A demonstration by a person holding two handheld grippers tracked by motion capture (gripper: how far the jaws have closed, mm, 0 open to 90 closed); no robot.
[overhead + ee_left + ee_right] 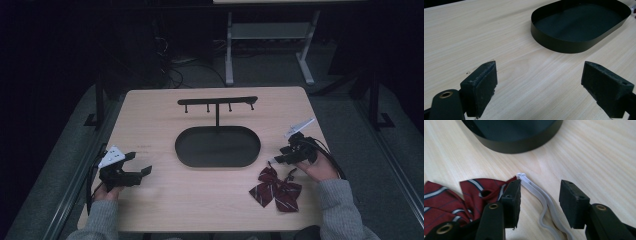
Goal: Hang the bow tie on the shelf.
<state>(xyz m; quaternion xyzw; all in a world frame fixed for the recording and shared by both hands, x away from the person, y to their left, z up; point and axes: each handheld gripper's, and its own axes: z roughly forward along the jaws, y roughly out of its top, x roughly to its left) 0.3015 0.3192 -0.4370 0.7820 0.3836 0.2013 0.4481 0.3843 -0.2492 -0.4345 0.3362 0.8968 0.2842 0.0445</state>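
A dark red striped bow tie (276,190) lies on the wooden table near the front right. In the right gripper view its cloth (446,200) lies beside and under the left jaw, and its white elastic strap (536,192) runs along the table between the two jaws. My right gripper (278,156) (540,200) hangs just above the tie's far end with its jaws apart, neither pad pressing on the strap. At the front left, my left gripper (141,163) (540,82) stands wide open over bare wood with nothing between its pads.
A black oval tray (185,150) (554,42) (519,145) sits mid-table. From its far side a thin post rises to a bar with several hooks (217,101). Bare tabletop (200,200) lies between the two hands. Beyond the table are floor cables and another table's legs.
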